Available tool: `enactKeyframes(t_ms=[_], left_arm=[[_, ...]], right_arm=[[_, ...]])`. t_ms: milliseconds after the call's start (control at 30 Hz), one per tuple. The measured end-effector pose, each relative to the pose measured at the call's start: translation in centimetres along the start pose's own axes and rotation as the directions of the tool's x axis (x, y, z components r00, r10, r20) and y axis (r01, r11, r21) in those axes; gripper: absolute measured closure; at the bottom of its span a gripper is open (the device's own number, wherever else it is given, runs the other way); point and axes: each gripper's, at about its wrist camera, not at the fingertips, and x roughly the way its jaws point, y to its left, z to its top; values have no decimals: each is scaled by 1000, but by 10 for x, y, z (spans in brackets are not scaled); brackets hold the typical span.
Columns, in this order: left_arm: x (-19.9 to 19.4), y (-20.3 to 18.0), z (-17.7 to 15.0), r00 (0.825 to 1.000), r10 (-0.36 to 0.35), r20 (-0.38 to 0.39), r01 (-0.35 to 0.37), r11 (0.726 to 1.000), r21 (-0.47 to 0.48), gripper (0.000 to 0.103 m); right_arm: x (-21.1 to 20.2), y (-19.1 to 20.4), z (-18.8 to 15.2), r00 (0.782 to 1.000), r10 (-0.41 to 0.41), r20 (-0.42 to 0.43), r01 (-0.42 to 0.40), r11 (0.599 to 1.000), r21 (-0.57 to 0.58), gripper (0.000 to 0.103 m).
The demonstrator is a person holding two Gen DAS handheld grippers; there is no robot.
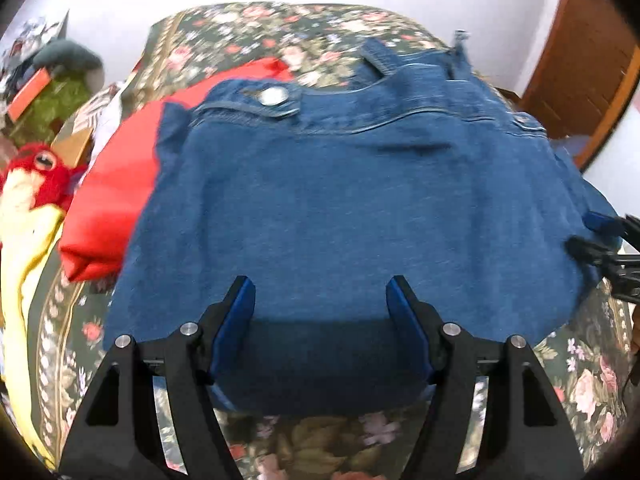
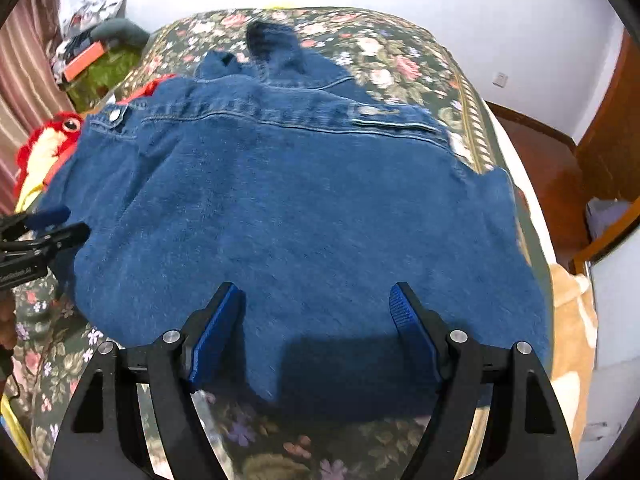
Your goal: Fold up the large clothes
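Note:
A blue denim jacket (image 1: 340, 200) lies spread on the floral bedcover (image 1: 312, 28), its buttoned waistband at the far side. My left gripper (image 1: 320, 286) hangs open just over the jacket's near edge, its blue pads wide apart with cloth under them but not pinched. Over the same near edge, further right, my right gripper (image 2: 316, 290) is open too, above the jacket (image 2: 300, 200). Each gripper shows in the other's view: the right gripper (image 1: 588, 232) at the jacket's right side, the left gripper (image 2: 74, 222) at its left side.
A folded red garment (image 1: 116, 200) lies against the jacket's left side. A red and yellow plush toy (image 1: 32, 184) and clutter sit beyond the bed's left edge. Right of the bed are a beige blanket (image 2: 572, 320), wooden floor (image 2: 540, 160) and a wooden door (image 1: 580, 60).

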Motion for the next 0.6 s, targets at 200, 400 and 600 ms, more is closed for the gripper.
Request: enactKeyframes(t_ms=[200, 400, 600], left_arm=[[-10, 47, -15, 1000, 16, 5, -15, 991, -133, 34], [-25, 76, -31, 998, 69, -13, -70, 976, -205, 34], [-37, 104, -49, 996, 75, -49, -87, 945, -314, 34]], right_arm=[[-8, -20, -9, 999, -41, 1, 41, 998, 52, 25], [-22, -41, -19, 995, -104, 0, 103, 990, 99, 25], [-46, -65, -30, 992, -127, -21, 129, 974, 187, 25]])
